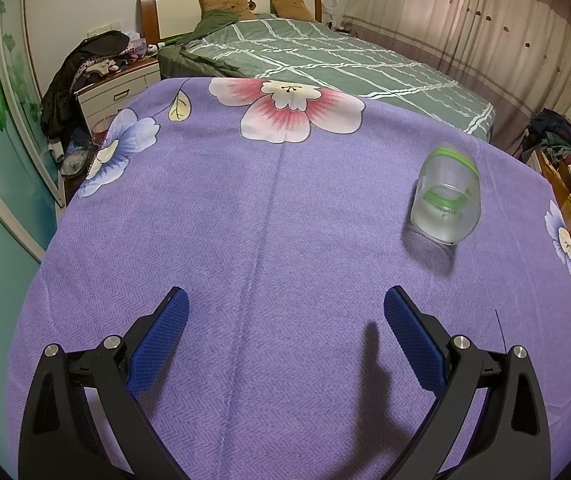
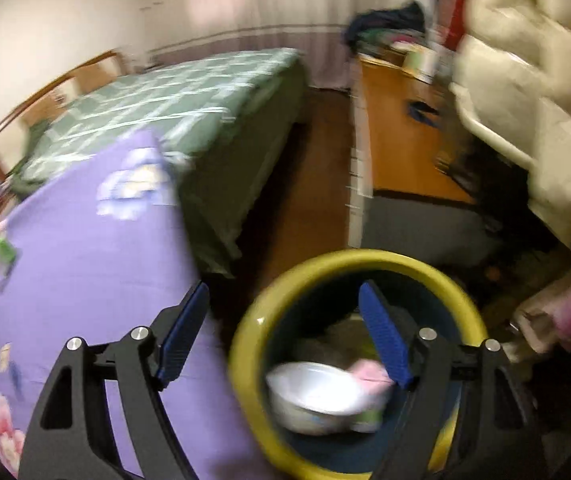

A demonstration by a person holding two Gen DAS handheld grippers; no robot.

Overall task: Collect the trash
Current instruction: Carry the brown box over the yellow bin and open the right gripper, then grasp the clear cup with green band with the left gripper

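Spread, empty left gripper (image 1: 285,312) hovers over purple cloth (image 1: 245,220); clear cup (image 1: 445,196) lies ahead-right, apart.

— How was my left gripper (image 1: 285,306) set?

— I held it low and level, its blue pads (image 1: 157,344) spread wide apart with nothing between them.

— And my right gripper (image 2: 283,302)?

— I had it tilted downward, also spread wide and gripping nothing, its view smeared by blur. Neither arm nor wrist showed in either view.
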